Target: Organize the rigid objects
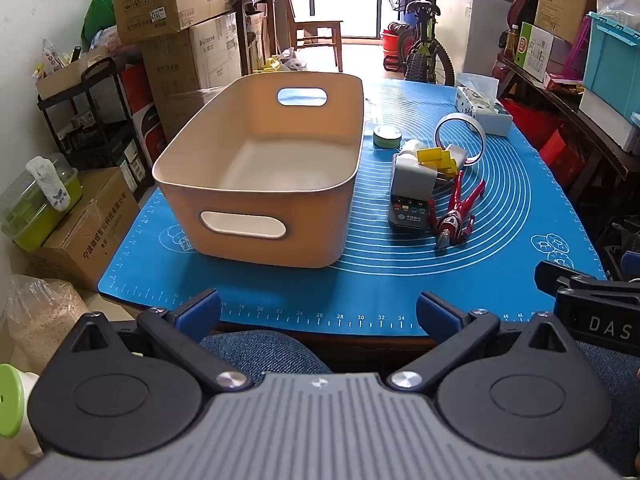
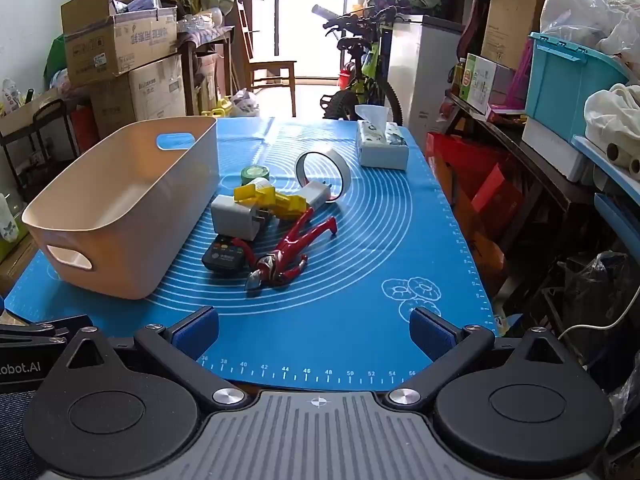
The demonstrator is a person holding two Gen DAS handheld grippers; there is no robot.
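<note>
A tan plastic bin [image 1: 224, 148] [image 2: 72, 200] with handle slots stands empty on the left of the blue mat [image 1: 400, 276] [image 2: 328, 320]. To its right lies a pile: a red figure [image 1: 456, 216] [image 2: 292, 252], a black remote [image 1: 406, 216] [image 2: 224, 258], a white charger block [image 1: 412, 176] [image 2: 234, 216], a yellow toy [image 1: 438, 158] [image 2: 276, 200], a green tape roll [image 1: 387, 136] [image 2: 255, 174] and a white tape ring [image 1: 460, 138] [image 2: 324, 174]. My left gripper [image 1: 318, 312] hangs open at the mat's near edge. My right gripper [image 2: 314, 332] is open too, short of the figure.
A tissue box [image 1: 482, 108] [image 2: 382, 144] sits at the mat's far right. Cardboard boxes [image 1: 172, 0] are stacked left of the table, a bicycle [image 1: 420, 36] stands behind it, and a cluttered shelf with a teal crate [image 2: 568, 80] runs along the right.
</note>
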